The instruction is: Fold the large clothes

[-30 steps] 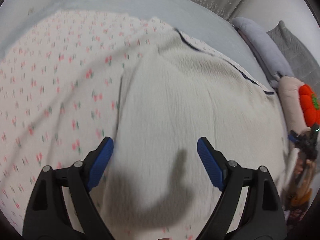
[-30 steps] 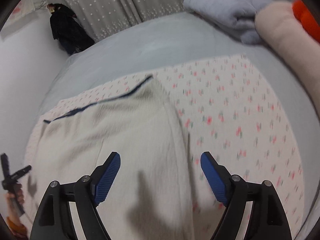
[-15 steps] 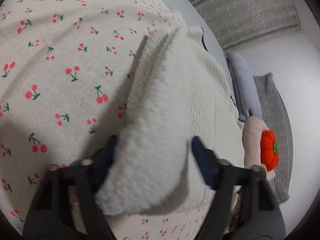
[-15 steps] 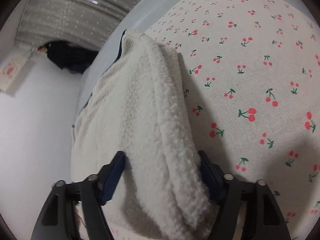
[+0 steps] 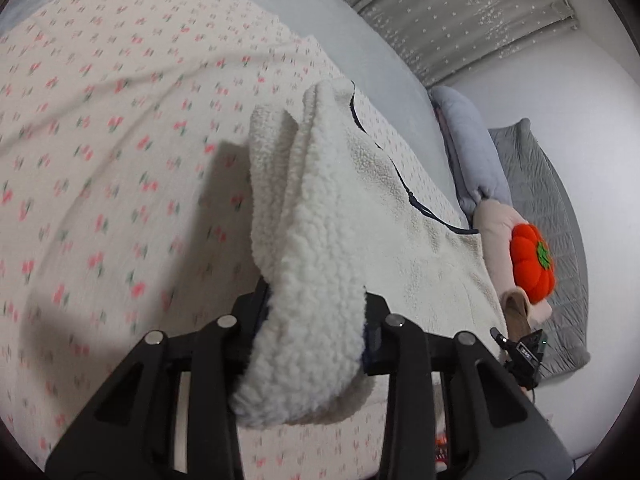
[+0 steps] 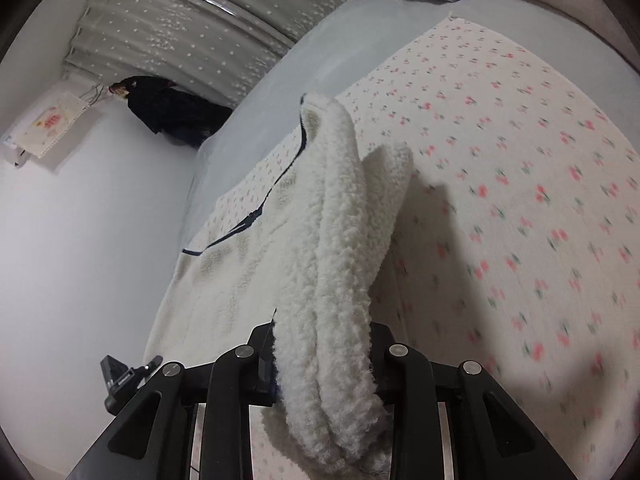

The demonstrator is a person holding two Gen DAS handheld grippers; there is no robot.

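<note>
A white fleece garment [image 5: 344, 208] with dark navy trim lies on a cherry-print sheet [image 5: 100, 160]. My left gripper [image 5: 314, 320] is shut on a thick fold at one edge of the fleece and holds it lifted off the sheet. My right gripper [image 6: 322, 356] is shut on the opposite edge of the same fleece garment [image 6: 332, 240], also lifted. The fleece hangs bunched over both sets of fingers, hiding the pads. The rest of the garment spreads flat between the two grippers.
The cherry-print sheet [image 6: 520, 160] covers a grey bed [image 5: 360, 40]. A grey pillow [image 5: 472, 148], a beige cushion with an orange pumpkin plush [image 5: 534, 264] and a grey quilt [image 5: 552, 200] lie at the right. Curtains [image 6: 200, 20] and a dark hanging garment [image 6: 168, 112] stand behind.
Both grippers came down over the garment's edges, closed on the fleece, and have lifted it off the sheet.
</note>
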